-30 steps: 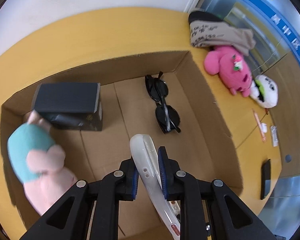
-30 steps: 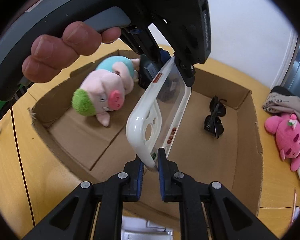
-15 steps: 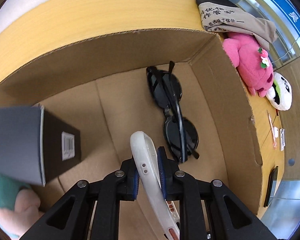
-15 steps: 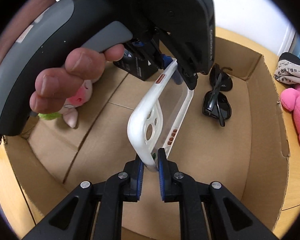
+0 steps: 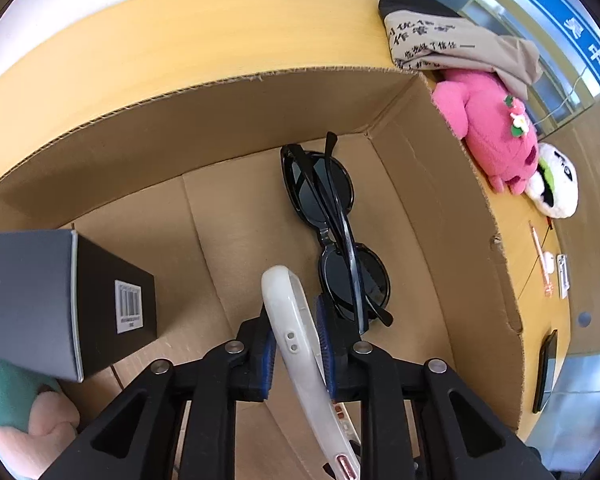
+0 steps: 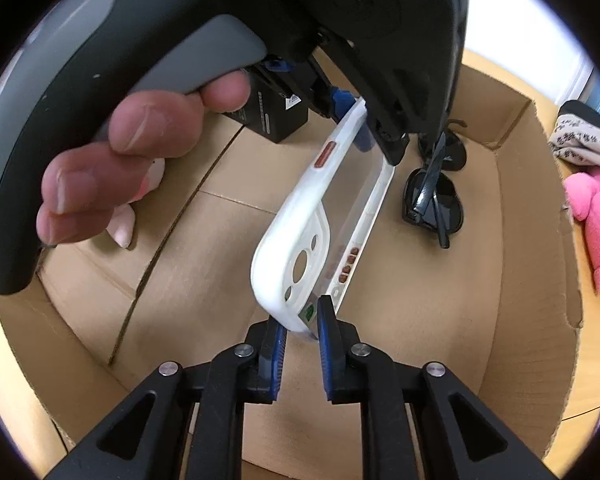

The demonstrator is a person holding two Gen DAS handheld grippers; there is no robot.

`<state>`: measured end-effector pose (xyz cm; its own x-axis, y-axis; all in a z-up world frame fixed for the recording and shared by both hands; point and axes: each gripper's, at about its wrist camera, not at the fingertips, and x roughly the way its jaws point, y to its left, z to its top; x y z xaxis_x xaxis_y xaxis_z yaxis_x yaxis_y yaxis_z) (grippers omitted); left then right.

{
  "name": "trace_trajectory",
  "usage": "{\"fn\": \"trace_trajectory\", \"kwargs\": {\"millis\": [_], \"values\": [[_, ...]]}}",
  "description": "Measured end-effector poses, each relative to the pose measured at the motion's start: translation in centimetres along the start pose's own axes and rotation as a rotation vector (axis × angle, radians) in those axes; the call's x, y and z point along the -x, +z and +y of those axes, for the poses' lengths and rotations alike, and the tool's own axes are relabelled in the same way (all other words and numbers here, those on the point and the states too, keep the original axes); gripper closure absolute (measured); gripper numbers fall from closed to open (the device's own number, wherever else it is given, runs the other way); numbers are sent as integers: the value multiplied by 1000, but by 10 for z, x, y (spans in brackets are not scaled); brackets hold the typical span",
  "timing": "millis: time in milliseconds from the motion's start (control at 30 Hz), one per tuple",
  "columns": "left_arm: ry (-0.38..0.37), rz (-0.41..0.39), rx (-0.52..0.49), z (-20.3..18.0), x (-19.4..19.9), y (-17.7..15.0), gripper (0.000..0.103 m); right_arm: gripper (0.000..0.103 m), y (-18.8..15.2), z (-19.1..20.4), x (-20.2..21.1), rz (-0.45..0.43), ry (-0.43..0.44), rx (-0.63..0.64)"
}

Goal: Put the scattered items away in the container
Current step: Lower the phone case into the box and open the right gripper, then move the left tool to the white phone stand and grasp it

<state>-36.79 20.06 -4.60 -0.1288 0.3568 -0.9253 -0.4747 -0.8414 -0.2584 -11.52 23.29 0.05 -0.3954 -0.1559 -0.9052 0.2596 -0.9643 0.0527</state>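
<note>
Down inside the cardboard box (image 6: pixel 500 288), both tools are on one item: a white phone case (image 6: pixel 300 248). The left gripper (image 5: pixel 296 344) has its fingers (image 5: pixel 266 354) clamped on one end of the case, and the right gripper (image 6: pixel 302 332) grips the opposite end, by the camera cutouts, its blue pads touching the rim on either side. That two-ended hold looks like a way to keep the thin, flexible shell from twisting as it goes in.

Ahead of the left fingers and slightly right lie folded black sunglasses (image 5: pixel 332 232) on the box floor; to their left sits a dark carton with a barcode (image 5: pixel 72 300), and a pink and teal plush pig (image 5: pixel 16 420) fills the corner beyond. The case hangs over the bare cardboard between carton and sunglasses, a sensible gap to drop it in.

Outside the box wall, on the yellow surface (image 5: pixel 180 40), a pink plush (image 5: pixel 492 128), a panda toy (image 5: pixel 556 188) and a printed cloth (image 5: pixel 452 40) are not yet packed.
</note>
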Motion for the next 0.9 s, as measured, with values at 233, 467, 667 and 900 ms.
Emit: {"fn": "trace_trajectory", "kwargs": {"millis": [233,467,667,900], "values": [[37,-93,-34,-2,32,-9,35,69,-7,1,13,-68,28,-6],[68,-165,-63,-1,66,-31,34,68,-26,3,36,-135,63,-26],[78,-300,-62,-2,110,-78,26,49,-56,10,91,-272,66,-70],[172,-561,-64,-17,159,-169,0,29,-104,7,126,-376,15,-172]]}}
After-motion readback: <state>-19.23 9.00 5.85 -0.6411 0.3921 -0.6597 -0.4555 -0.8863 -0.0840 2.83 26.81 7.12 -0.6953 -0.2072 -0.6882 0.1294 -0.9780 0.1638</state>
